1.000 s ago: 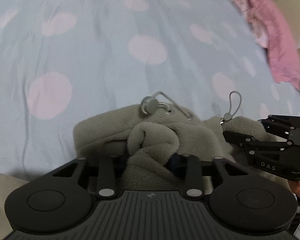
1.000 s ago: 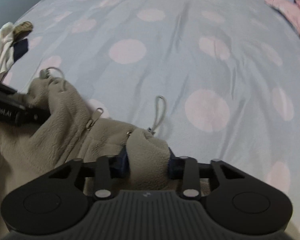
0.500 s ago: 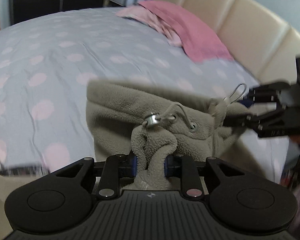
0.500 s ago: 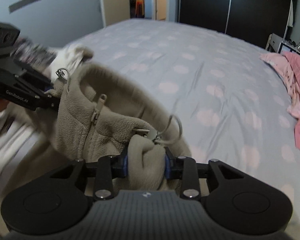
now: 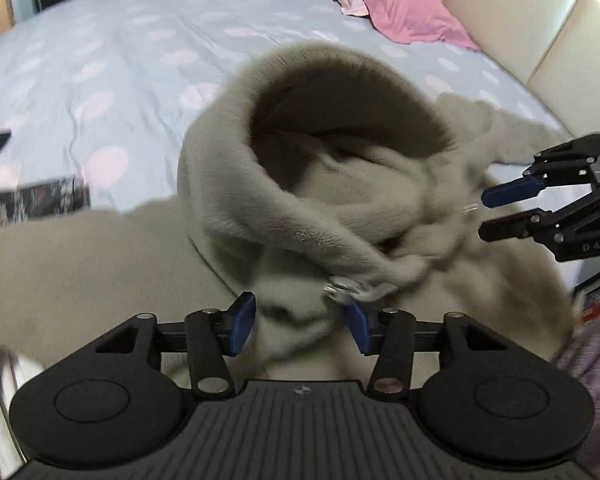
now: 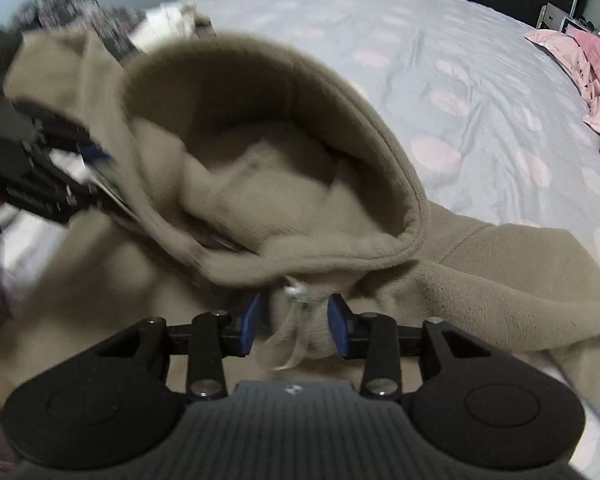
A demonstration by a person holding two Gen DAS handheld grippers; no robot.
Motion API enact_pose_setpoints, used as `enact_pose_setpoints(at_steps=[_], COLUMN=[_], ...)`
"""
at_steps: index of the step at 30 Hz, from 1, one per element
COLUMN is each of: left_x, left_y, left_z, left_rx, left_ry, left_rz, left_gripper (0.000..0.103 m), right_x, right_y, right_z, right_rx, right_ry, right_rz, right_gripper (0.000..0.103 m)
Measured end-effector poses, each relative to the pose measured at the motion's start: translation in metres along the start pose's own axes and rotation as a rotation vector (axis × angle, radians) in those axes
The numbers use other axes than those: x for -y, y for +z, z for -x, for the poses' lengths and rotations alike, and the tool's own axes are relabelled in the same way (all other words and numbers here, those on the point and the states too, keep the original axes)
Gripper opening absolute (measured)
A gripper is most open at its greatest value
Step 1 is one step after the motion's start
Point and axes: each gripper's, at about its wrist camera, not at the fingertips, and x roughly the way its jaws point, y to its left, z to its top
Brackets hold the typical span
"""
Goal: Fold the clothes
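Note:
A beige fleece hoodie [image 5: 292, 208] lies spread on the spotted bed sheet [image 5: 100, 60], its hood gaping towards me. In the left wrist view my left gripper [image 5: 300, 326] has its jaws opening. Fleece and a metal drawstring end [image 5: 342, 288] still sit between the pads, and the left pad stands clear of the fabric. My right gripper [image 6: 294, 324] is also opening its jaws, though a bunch of the hoodie [image 6: 300, 184] collar fills the gap and touches both pads. The right gripper [image 5: 486, 214] shows at the hoodie's right edge, and the blurred left gripper [image 6: 96, 176] at its left.
A pink pillow [image 5: 400, 12] and crumpled pink cloth lie by the cream padded headboard [image 5: 540, 40]. Dark patterned clothing [image 5: 32, 200] and a white garment [image 6: 168, 20] sit at the bed's other side. Dark cabinets stand beyond the bed.
Both grippers have carried the hoodie across the bed and it now lies spread out with the hood open. The left jaws have widened off the fleece; the right jaws have widened slightly.

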Motion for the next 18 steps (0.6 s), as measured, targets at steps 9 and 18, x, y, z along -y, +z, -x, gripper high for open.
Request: enact_pose_setpoints(at_steps=[9,18], left_x=[-0.009,-0.020], left_y=[0.025,0.028], left_z=[0.031,-0.010], left_rx=[0.202,0.153], left_ry=[0.104,0.140], left_rz=[0.127,0.146], left_gripper=[0.062,0.026], right_x=[0.024,0.067], right_y=[0.021,0.039], right_z=[0.015,-0.053], right_rx=[0.154,0.080], right_ry=[-0.110,-0.164], right_rz=[-0.079,-0.281], right_gripper=[0.054,0.030])
